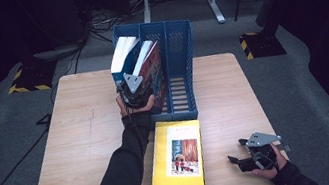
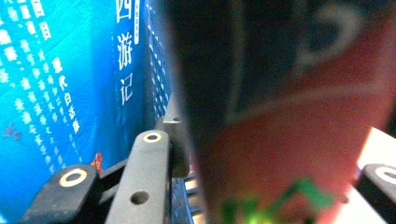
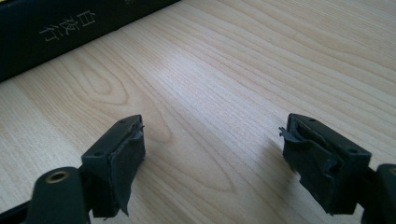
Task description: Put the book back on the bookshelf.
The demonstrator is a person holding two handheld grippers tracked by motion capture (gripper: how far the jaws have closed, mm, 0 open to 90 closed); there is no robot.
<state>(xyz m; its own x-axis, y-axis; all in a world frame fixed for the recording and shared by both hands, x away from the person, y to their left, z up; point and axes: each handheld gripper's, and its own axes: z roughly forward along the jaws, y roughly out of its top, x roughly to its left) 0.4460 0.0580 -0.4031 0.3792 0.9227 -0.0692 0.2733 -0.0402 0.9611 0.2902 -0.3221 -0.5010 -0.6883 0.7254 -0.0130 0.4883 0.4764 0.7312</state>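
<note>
My left gripper (image 1: 135,91), upper centre of the frame, has its jaws around the red book (image 1: 152,69) standing in the blue rack (image 1: 183,69); I cannot tell if the pads press. My right gripper (image 1: 244,159), lower right, is spread and empty. I think next comes the yellow book (image 1: 177,157)

Rack's (image 1: 183,64) right slot open, left slots book-filled; yellow book (image 1: 177,157) blocks table (image 1: 83,136) centre — left side seemingly free.

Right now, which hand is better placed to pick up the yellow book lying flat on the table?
Right. The right gripper rests open on the table beside the yellow book, holding nothing. The left gripper is up at the blue file rack, around the red book.
</note>
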